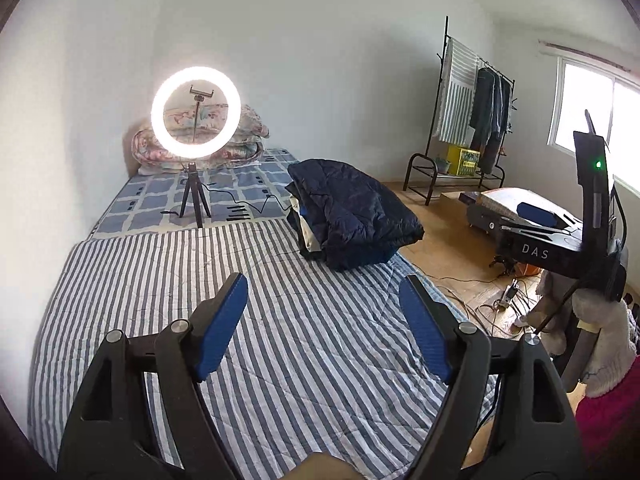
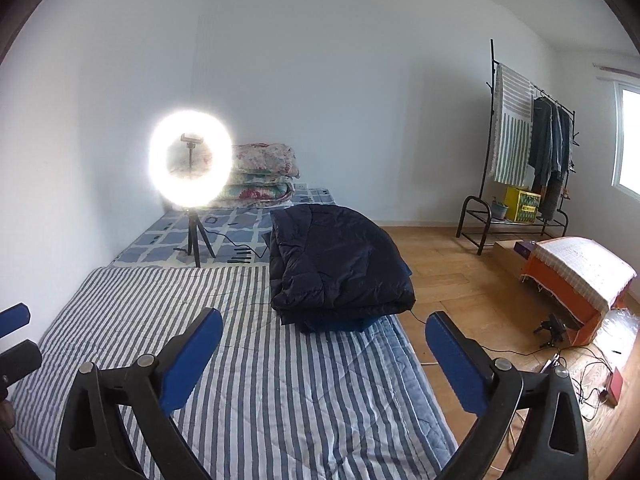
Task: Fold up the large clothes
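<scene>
A folded dark navy puffer jacket [image 1: 356,216] lies on top of a pile of other clothes at the right edge of the striped bed [image 1: 200,280]; it also shows in the right wrist view [image 2: 336,268]. My left gripper [image 1: 324,292] is open and empty, held above the striped cover short of the pile. My right gripper [image 2: 324,332] is open and empty, just in front of the jacket. The right gripper's body [image 1: 560,248] shows at the right of the left wrist view. A blue pad of the left gripper [image 2: 14,318] shows at the left edge of the right wrist view.
A lit ring light on a tripod [image 1: 196,120] stands on the bed with its cable trailing. Folded floral quilts [image 2: 260,176] lie by the wall. A clothes rack [image 2: 520,152], an orange covered box [image 2: 576,284] and cables [image 2: 568,364] are on the wooden floor at right.
</scene>
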Motion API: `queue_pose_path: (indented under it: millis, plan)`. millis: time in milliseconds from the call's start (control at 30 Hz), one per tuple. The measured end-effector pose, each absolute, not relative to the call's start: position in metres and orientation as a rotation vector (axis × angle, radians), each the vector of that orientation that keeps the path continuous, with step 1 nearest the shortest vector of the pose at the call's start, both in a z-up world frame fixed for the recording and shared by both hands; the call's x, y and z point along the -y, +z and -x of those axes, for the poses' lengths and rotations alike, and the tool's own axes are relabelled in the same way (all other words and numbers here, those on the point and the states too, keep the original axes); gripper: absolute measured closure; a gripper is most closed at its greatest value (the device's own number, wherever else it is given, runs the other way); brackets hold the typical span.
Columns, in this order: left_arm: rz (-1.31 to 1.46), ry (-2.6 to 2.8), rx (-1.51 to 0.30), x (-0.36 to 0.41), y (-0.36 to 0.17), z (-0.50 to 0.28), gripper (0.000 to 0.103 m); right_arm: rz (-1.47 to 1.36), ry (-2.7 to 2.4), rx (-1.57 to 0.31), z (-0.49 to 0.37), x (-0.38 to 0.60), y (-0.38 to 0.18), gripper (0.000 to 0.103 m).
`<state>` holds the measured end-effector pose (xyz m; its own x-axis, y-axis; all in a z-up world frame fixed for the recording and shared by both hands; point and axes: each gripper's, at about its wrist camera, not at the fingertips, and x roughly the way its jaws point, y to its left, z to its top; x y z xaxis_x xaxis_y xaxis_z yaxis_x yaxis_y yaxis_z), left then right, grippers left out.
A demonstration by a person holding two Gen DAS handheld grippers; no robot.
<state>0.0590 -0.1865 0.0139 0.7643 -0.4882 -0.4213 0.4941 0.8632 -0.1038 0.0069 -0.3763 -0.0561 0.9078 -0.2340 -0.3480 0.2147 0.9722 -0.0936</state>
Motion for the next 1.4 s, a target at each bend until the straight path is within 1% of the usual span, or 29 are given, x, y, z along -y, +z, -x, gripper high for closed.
queue_pose_path:
  millis: [233,267,300,367,400,633,900,1400]
  plan:
    - [-0.032,-0.514,-0.468,0.19,-0.01,-0.061,0.021,0.016,-0.238,-0.327,-0.001,0.374,-0.078,0.0]
    - [-0.036,-0.509,-0.462,0.19,-0.011,-0.061,0.016,0.012,-0.233,-0.334,-0.002,0.374,-0.08,0.0]
    - [-0.04,-0.502,-0.451,0.189,-0.012,-0.059,0.008,0.015,-0.225,-0.343,-0.004,0.372,-0.082,0.0]
    - [-0.041,-0.49,-0.426,0.188,-0.014,-0.056,0.002,0.03,-0.228,-0.346,-0.006,0.369,-0.086,0.0]
    - [-0.043,-0.48,-0.414,0.187,-0.015,-0.055,0.0,0.039,-0.237,-0.341,-0.005,0.368,-0.087,0.0]
    - [-0.04,-0.466,-0.449,0.188,-0.023,-0.058,0.0,0.04,-0.265,-0.323,0.004,0.367,-0.096,0.0]
    - [-0.106,-0.435,-0.461,0.193,-0.037,-0.06,0.0,0.056,-0.293,-0.321,0.002,0.369,-0.103,0.0]
    - [-0.115,-0.43,-0.469,0.191,-0.04,-0.066,0.0,0.041,-0.309,-0.328,0.0,0.373,-0.108,0.0]
